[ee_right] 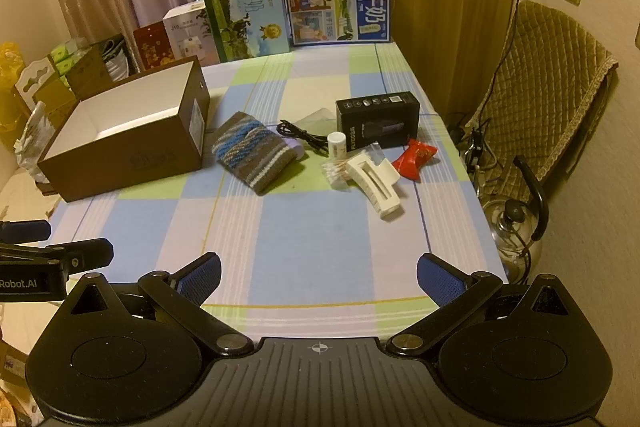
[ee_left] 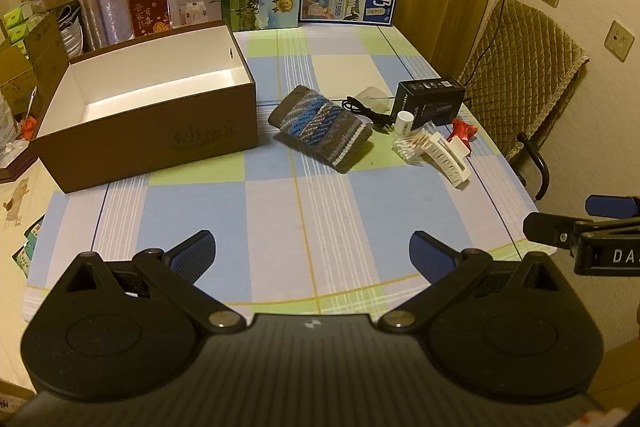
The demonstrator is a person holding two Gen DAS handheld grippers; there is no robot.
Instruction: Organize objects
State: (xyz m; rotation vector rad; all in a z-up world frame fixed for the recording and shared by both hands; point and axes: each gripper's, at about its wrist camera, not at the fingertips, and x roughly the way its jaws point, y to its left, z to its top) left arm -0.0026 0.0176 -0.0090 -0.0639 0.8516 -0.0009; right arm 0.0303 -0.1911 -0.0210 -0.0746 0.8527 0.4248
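objects for the tidying are lying in a loose cluster toward the far right of the bench [ee_right: 320,227], which looks like the sorting has not begun. the knitted pouch [ee_right: 253,151] is lying flat and slanted, brown with blue and grey bands, just beside the open cardboard box [ee_right: 128,155]. that box is sitting with its white inside showing and nothing in it that i can see, probably waiting to receive everything. further right, the black carton [ee_right: 378,119] is standing on its long edge with a black cable [ee_right: 302,137] coiling just in front, a small white bottle [ee_right: 337,143] upright near it, cotton swabs [ee_right: 335,171] touching the white hair claw [ee_right: 374,183], and a red sachet [ee_right: 416,155] just beside. the left tongs [ee_left: 312,251] and right tongs [ee_right: 318,273] are both hanging spread wide over the near edge, gripping nothing, well apart from the cluster.
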